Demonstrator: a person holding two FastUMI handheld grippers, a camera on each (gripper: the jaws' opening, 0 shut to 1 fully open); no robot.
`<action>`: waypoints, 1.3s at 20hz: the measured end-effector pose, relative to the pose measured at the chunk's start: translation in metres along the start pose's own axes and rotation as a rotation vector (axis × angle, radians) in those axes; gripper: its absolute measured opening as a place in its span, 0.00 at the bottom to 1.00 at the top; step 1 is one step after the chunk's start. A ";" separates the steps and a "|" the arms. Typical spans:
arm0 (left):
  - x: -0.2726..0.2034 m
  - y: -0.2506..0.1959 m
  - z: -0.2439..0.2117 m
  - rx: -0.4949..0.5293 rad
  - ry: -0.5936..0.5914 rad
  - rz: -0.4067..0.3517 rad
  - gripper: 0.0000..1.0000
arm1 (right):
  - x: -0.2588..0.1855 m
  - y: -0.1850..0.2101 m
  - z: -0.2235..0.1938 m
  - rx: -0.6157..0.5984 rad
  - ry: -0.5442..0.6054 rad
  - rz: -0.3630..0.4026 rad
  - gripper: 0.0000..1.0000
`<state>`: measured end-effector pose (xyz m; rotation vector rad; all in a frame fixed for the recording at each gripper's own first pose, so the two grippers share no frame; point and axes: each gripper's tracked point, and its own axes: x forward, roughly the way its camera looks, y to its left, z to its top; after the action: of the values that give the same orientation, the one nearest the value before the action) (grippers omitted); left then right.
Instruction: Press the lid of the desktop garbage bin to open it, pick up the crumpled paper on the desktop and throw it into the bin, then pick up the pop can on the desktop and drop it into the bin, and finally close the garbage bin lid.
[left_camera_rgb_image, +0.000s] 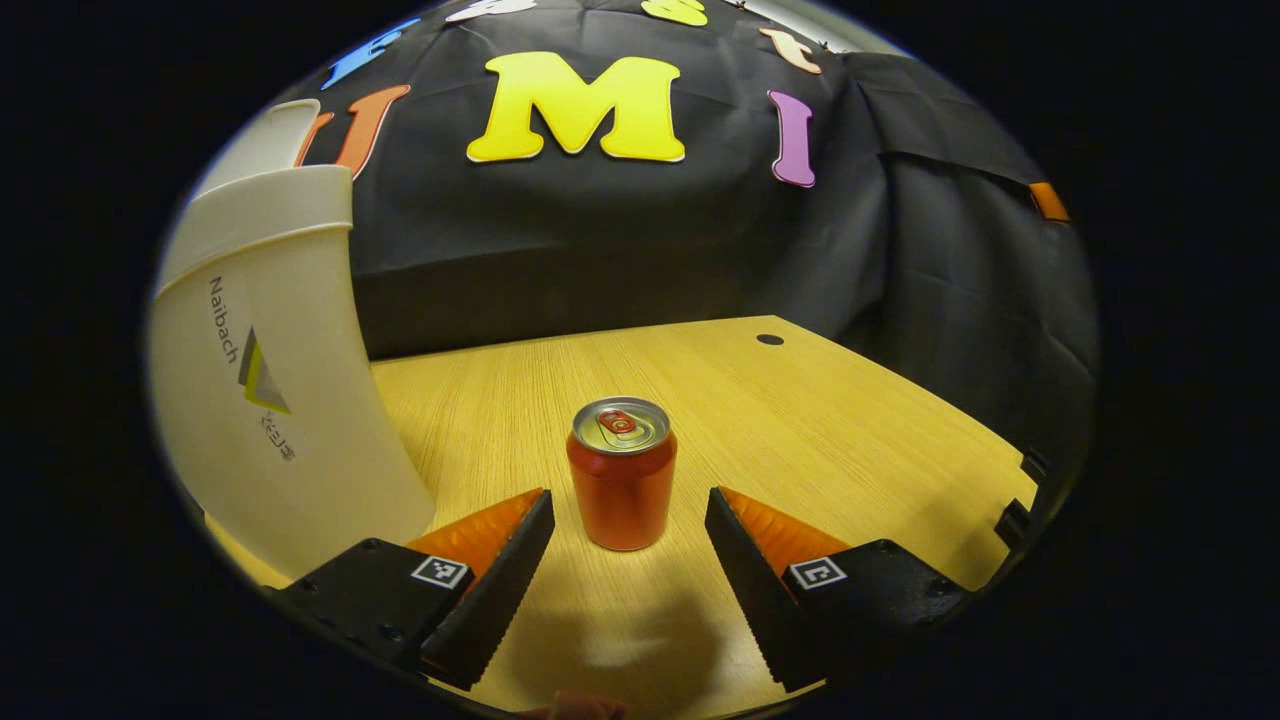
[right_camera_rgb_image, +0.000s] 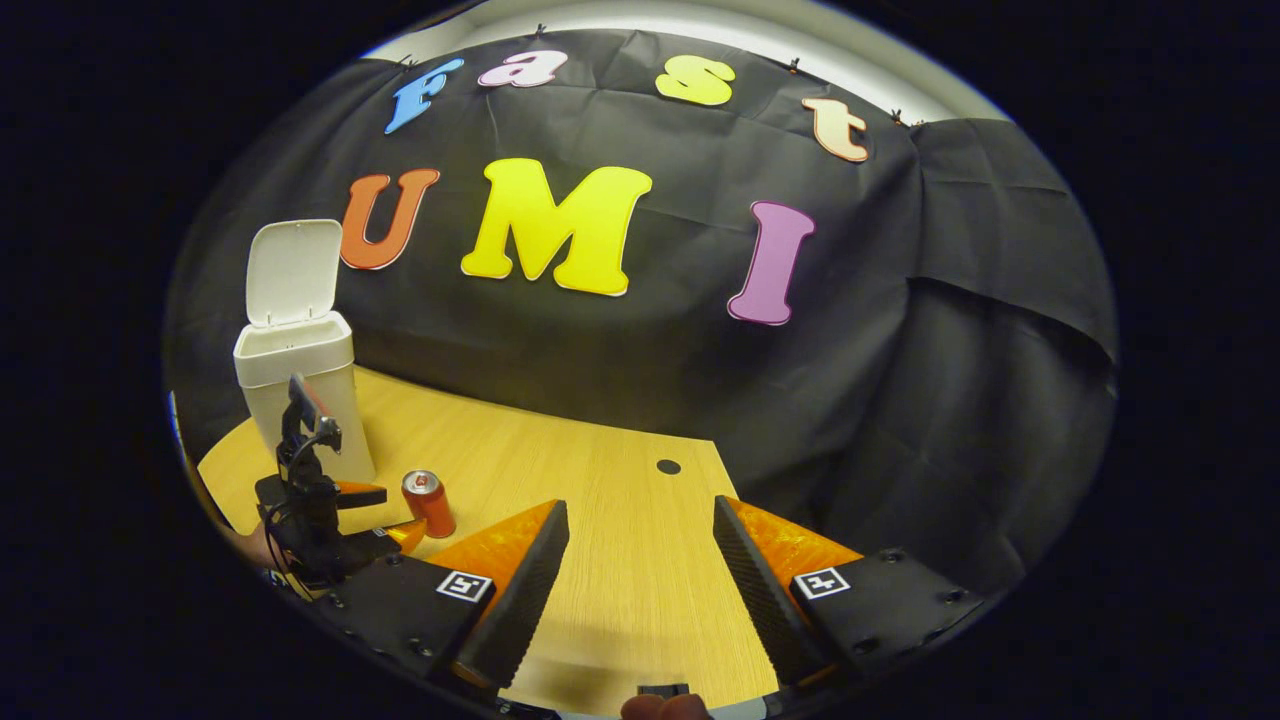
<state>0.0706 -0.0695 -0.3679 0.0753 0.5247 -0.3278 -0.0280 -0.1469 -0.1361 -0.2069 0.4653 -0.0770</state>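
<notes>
My left gripper (left_camera_rgb_image: 630, 520) is spread wide, and the can (left_camera_rgb_image: 621, 472) stands upright on the counter (left_camera_rgb_image: 800, 420) between the fingertips, untouched. I should go forward, level, then squeeze its middle. The bin (right_camera_rgb_image: 300, 385) is open beside it. My right gripper (right_camera_rgb_image: 640, 545) is also apart, holding nothing.

The left gripper view is looking low and close across the wooden desktop (left_camera_rgb_image: 800, 420) toward the booth wall, the pop can (left_camera_rgb_image: 621, 472) sitting just ahead and the garbage bin (left_camera_rgb_image: 270, 400) looming near at its left; the right gripper view is facing the same wall from farther back, sharing the pop can (right_camera_rgb_image: 429, 502), bin (right_camera_rgb_image: 300, 390) and desktop (right_camera_rgb_image: 600, 500), and taking in the left gripper (right_camera_rgb_image: 385, 515).
</notes>
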 end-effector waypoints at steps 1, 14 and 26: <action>0.001 -0.001 -0.005 -0.001 0.008 0.001 1.00 | 0.000 -0.003 -0.003 -0.005 0.007 -0.009 0.93; 0.034 0.005 -0.024 -0.001 0.039 0.028 1.00 | 0.019 -0.004 -0.034 0.000 0.102 -0.007 0.93; 0.053 0.007 -0.017 0.016 0.025 0.037 0.96 | 0.036 0.001 -0.039 0.000 0.135 0.012 0.93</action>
<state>0.1080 -0.0752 -0.4098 0.1049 0.5444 -0.2953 -0.0137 -0.1576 -0.1855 -0.1995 0.6006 -0.0794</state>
